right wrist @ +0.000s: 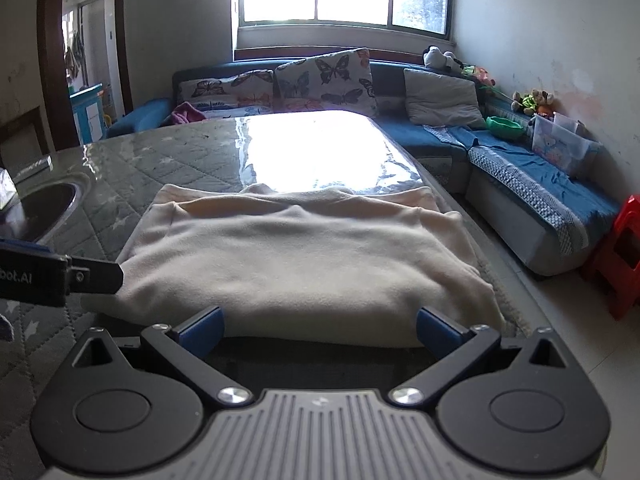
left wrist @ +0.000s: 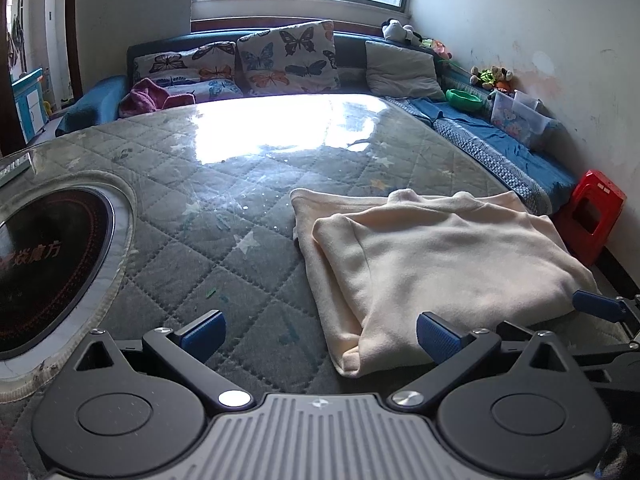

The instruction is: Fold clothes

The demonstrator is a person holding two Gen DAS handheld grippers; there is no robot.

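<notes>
Left wrist view. A cream fleece sweater [left wrist: 432, 256] is lying on the near right part of the quilted table cover [left wrist: 208, 216], which is sitting under a clear glossy sheet. The garment is already doubled over: a lower layer is showing along its left edge, an upper layer is lying on top, and the collar is pointing far. The left gripper [left wrist: 320, 334] is hovering just short of the near left corner of the sweater, jaws spread wide, nothing between them. A blue fingertip of the right gripper [left wrist: 600, 306] is showing at the near right edge of the garment. An inset cooktop [left wrist: 44, 264] is sitting at the left of the table.

Judgement: the fleece is looking soft, thick, light and limp; it should drape and sag when lifted, and the glossy sheet may be letting it slide. Best hold: pinching both layers at the near corners, one gripper each.

Right wrist view. The sweater [right wrist: 296, 256] is filling the centre, its near folded edge lying just ahead of the right gripper [right wrist: 320, 332], jaws wide and empty. This view is showing the whole near edge and the right side hanging close to the table edge, above the floor; the left view is not. The left gripper's body [right wrist: 60, 276] is entering from the left, its jaws out of sight here.
</notes>
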